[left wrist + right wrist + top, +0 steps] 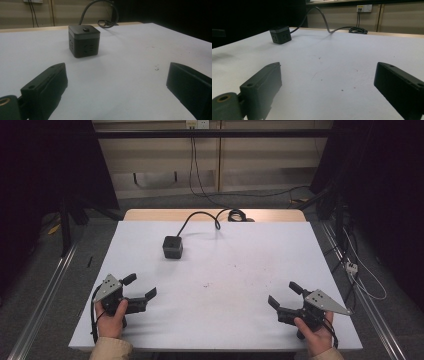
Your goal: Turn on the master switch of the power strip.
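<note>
A black cube-shaped power socket [172,246] with a button on top stands on the white table [235,285], left of centre toward the back. Its thick black cable [200,217] runs back to a coil at the far edge. My left gripper [140,286] rests near the front left, held by a hand, jaws wide apart and empty. The cube [84,41] stands ahead of the left gripper [116,75], a little left of its axis. My right gripper [282,295] sits at the front right, open and empty. From the right gripper [328,75], the cube [280,35] lies far off to the left.
The wooden far edge [215,215] of the table carries the coiled cable [236,214]. A wall outlet [364,8] sits behind the table. Metal rails [42,300] run along the floor on both sides. Small dark specks [206,285] mark the table's middle.
</note>
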`<state>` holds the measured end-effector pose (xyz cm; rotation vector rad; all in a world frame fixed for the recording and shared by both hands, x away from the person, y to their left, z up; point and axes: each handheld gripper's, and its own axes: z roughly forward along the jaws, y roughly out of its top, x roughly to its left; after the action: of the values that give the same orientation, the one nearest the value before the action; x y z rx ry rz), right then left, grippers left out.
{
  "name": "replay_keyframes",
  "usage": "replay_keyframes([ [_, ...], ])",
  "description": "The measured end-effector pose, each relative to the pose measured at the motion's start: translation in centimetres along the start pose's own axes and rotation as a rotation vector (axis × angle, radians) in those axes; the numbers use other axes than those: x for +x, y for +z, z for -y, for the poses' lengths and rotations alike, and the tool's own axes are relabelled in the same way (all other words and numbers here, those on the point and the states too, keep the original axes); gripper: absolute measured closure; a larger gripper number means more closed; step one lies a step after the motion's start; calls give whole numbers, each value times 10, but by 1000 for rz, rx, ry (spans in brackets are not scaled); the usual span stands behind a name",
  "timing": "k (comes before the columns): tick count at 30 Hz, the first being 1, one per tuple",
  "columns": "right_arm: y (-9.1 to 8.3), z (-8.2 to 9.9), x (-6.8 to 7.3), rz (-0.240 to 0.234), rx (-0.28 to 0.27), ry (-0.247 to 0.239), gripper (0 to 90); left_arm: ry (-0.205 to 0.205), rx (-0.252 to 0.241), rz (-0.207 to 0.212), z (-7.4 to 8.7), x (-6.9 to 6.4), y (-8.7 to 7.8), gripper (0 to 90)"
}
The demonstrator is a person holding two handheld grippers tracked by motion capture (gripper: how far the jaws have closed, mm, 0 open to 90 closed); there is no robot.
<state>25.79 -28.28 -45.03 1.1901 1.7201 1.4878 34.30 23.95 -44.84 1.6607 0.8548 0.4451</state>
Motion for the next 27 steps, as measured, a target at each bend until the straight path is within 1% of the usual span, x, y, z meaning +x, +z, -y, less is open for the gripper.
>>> replay_keyframes([
  [5, 0, 0, 0, -2, 2, -2, 73, 9, -1, -3, -1, 0, 1, 31],
  [6, 0, 0, 0, -1, 2, -2, 73, -1, -8, -4, -2, 0, 1, 31],
  [9, 0, -1, -1, 3, -1, -5, 73, -1, -11, -2, -2, 1, 2, 31],
  [13, 0, -1, 0, 3, 1, -12, 72, -16, -25, 1, -5, 2, 6, 31],
  [15, 0, -1, 0, 4, 1, -13, 73, -17, -24, 1, -5, 2, 7, 31],
  [17, 0, -1, 0, 5, 1, -16, 73, -14, -18, -13, -8, 1, 9, 31],
  [20, 1, -1, 0, 7, 1, -13, 72, -8, -18, -8, -10, 1, 10, 31],
  [21, 1, -1, 0, 9, 1, -13, 72, -13, -22, -6, -11, 0, 10, 31],
  [23, 1, -1, 1, 9, 0, -17, 72, -14, -16, 3, -13, -2, 12, 31],
  [24, 2, -1, 1, 7, 0, -19, 72, -7, -2, 9, -15, -3, 14, 30],
  [26, 2, -1, 1, 6, 2, -27, 72, -8, 6, 12, -15, -3, 15, 31],
  [27, 2, -1, 1, 5, 3, -27, 72, -8, 14, 21, -16, -5, 18, 31],
])
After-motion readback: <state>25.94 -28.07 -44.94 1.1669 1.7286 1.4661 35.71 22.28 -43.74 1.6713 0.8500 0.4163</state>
